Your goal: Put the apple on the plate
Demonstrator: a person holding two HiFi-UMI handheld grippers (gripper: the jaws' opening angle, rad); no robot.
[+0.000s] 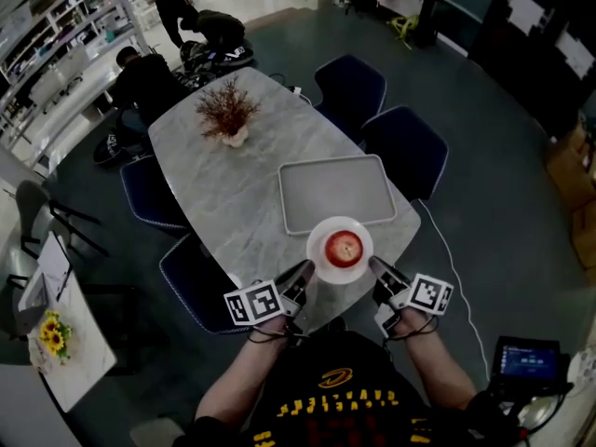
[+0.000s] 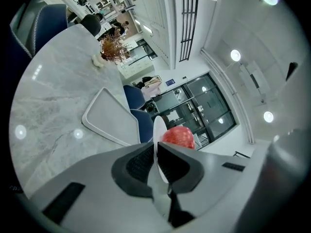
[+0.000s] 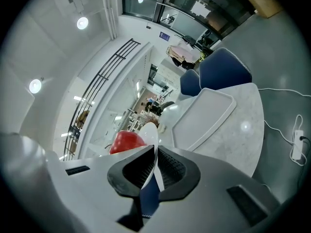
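Now: your left gripper clamped on plate rim, right gripper clamped on opposite rim; apple sits on plate between both, just ahead of jaws. Plate probably off table. Risk: hands uneven, plate tilts, apple rolls off; thin rim slips.

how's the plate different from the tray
The plate is round and white; the tray is rectangular and grey. The plate carries the apple; the tray carries nothing. The left gripper and right gripper clamp the plate's rim, while the tray lies on the table. Both are shallow and rimmed.
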